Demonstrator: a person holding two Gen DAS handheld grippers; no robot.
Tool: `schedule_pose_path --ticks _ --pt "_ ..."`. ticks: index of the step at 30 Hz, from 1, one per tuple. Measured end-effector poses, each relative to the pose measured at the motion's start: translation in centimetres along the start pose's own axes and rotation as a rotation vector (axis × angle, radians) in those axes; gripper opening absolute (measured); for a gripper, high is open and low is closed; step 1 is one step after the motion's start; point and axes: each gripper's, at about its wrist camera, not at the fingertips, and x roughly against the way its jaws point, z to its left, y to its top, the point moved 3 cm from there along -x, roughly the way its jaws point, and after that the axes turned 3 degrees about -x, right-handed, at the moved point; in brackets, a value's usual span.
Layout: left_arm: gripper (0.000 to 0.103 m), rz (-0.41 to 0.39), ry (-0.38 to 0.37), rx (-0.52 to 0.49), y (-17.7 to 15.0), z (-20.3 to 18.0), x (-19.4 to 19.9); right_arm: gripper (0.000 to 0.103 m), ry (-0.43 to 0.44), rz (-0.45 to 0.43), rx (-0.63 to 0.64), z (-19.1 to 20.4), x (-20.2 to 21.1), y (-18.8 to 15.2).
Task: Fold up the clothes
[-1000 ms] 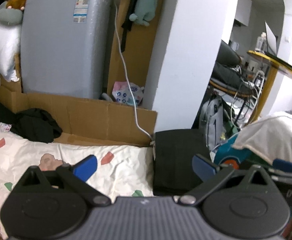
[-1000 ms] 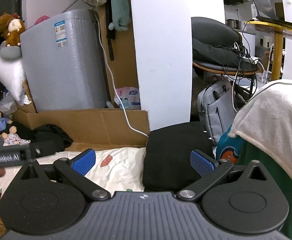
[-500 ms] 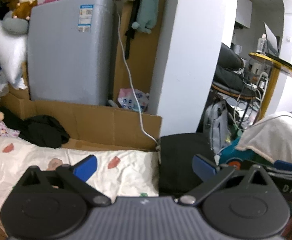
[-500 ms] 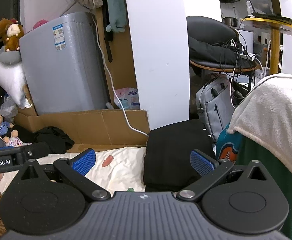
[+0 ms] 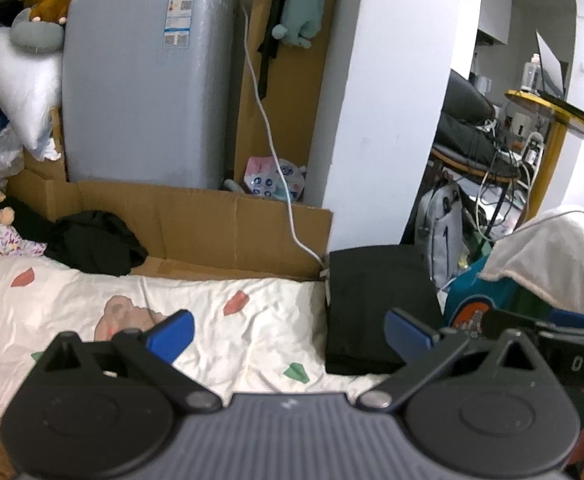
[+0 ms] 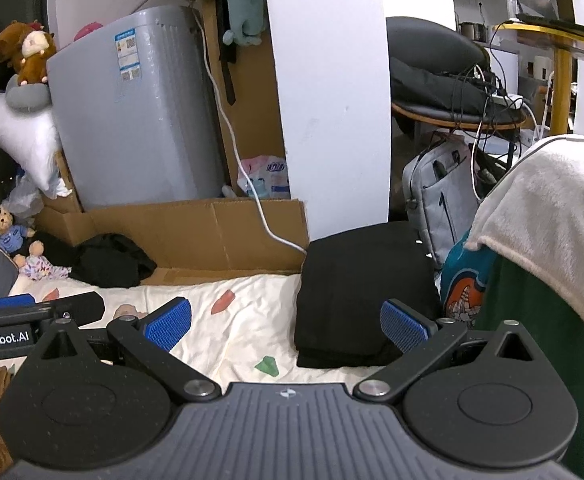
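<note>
Both the left claw (image 5: 288, 334) and the right claw (image 6: 286, 326) hover wide and empty over the bed sheet (image 5: 220, 320), a folded black garment (image 6: 355, 292) lying ahead-right and a crumpled black garment (image 6: 112, 258) far ahead-left, apparently between items, so that heap probably needs grasping next.

I see a cream sheet (image 5: 72, 300) printed with scattered red, green and pinkish-brown shapes. At its right edge lies a plain black folded garment (image 5: 375, 300); at the far edge, a crumpled black one (image 5: 96, 242). Both grippers carry blue pads (image 6: 168, 324) on black frames. Behind stand brown cardboard (image 5: 212, 220), a grey appliance (image 5: 144, 80) and a white pillar (image 5: 387, 100).
</note>
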Motion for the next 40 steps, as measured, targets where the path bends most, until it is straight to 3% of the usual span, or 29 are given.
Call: schedule_pose_path --ticks 11,17,36,40 --pt "0.103 0.014 0.043 0.035 -1.1 0.9 0.8 0.103 0.024 0.016 0.047 1.0 0.5 -1.0" --pt "0.103 0.019 0.058 0.002 -1.3 0.3 1.0 0.103 0.04 0.031 0.041 1.0 0.4 -1.4" --pt "0.103 0.056 0.044 -0.014 -2.5 -0.2 1.1 0.103 0.072 0.041 0.043 1.1 1.0 -2.1" --pt "0.103 0.023 0.051 -0.008 -2.5 0.2 1.5 0.103 0.073 0.05 0.042 1.3 0.7 -2.4"
